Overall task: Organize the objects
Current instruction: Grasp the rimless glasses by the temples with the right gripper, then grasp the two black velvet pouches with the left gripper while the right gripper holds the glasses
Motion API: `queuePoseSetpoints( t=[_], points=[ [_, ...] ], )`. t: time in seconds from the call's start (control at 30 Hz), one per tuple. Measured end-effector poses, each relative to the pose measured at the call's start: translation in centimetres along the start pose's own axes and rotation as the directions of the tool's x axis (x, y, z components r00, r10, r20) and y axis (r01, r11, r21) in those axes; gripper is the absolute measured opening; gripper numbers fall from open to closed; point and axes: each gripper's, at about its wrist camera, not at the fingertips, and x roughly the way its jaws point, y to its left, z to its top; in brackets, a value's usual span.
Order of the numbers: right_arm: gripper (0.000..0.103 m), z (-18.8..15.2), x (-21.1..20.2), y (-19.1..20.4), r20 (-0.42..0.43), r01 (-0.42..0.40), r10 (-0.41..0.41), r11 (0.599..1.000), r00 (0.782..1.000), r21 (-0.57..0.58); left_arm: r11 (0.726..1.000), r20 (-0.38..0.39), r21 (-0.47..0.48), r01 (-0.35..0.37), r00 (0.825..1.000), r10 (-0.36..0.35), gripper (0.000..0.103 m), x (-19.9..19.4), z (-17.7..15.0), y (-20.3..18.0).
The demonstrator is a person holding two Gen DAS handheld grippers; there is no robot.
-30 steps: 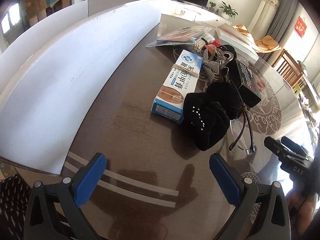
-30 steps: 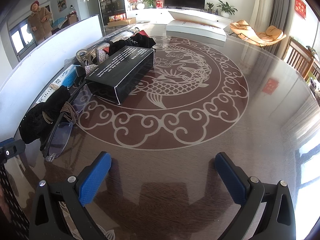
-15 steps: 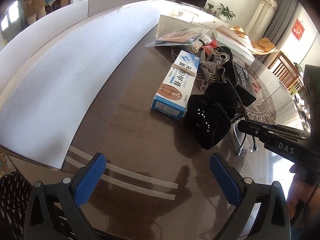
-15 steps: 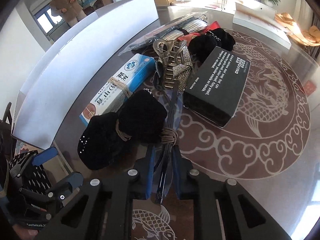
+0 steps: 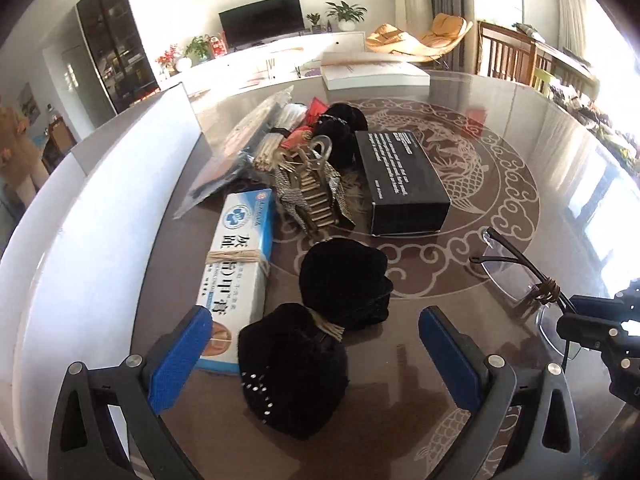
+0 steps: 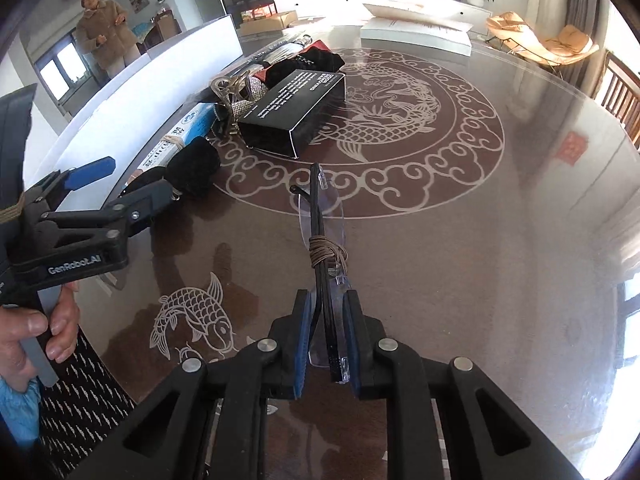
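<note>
A pair of folded rimless glasses (image 6: 322, 216) tied with brown cord hangs just above the table, and my right gripper (image 6: 327, 308) is shut on the temple ends. In the left wrist view the glasses (image 5: 516, 276) and the right gripper (image 5: 576, 320) sit at the right edge. My left gripper (image 5: 312, 320) is open, its blue pads either side of a black fabric bundle (image 5: 296, 368) tied with cord, without touching it. From the right wrist view the left gripper (image 6: 120, 184) is at the left, held by a hand (image 6: 40, 332).
A blue-white carton (image 5: 240, 264), a rhinestone hair clip (image 5: 312, 188), a black box (image 5: 400, 176) and a plastic bag of items (image 5: 256, 136) lie in a pile. A white board (image 5: 100, 208) lines the table's left edge. A person (image 6: 104, 36) stands beyond it.
My right gripper went from open to shut on the glasses and drew them away from the pile. My left gripper rolled and moved over the black bundle.
</note>
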Motion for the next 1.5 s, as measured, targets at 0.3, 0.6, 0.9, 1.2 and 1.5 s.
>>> queuePoseSetpoints(
  t=[0.3,0.6,0.9,1.2,1.5],
  points=[
    [0.072,-0.6,-1.6,-1.2,0.067,0.012,-0.013,1.0,0.998,0.016,0.98,-0.055,-0.026,0.197,0.979,-0.199,0.076,-1.5,-3.9,-0.6],
    [0.068,3.9,1.8,1.0,-0.063,0.029,-0.034,0.996,0.997,-0.086,0.991,-0.134,-0.022,0.135,0.981,-0.137,0.084,0.0,-2.3,-1.9],
    [0.049,3.7,3.8,2.1,-0.155,-0.009,-0.022,0.98,0.988,-0.199,0.942,-0.138,-0.177,0.285,0.94,-0.311,0.084,-1.3,-4.3,1.9],
    [0.015,3.0,3.2,0.7,-0.111,0.04,-0.063,0.978,0.992,-0.203,0.939,-0.172,-0.253,0.231,0.945,-0.279,0.085,1.3,-0.2,0.1],
    [0.015,1.6,0.8,-2.6,-0.132,0.007,-0.021,0.995,0.991,-0.103,0.958,-0.167,-0.138,0.251,0.948,-0.272,0.086,-0.3,-3.0,0.5]
  ],
)
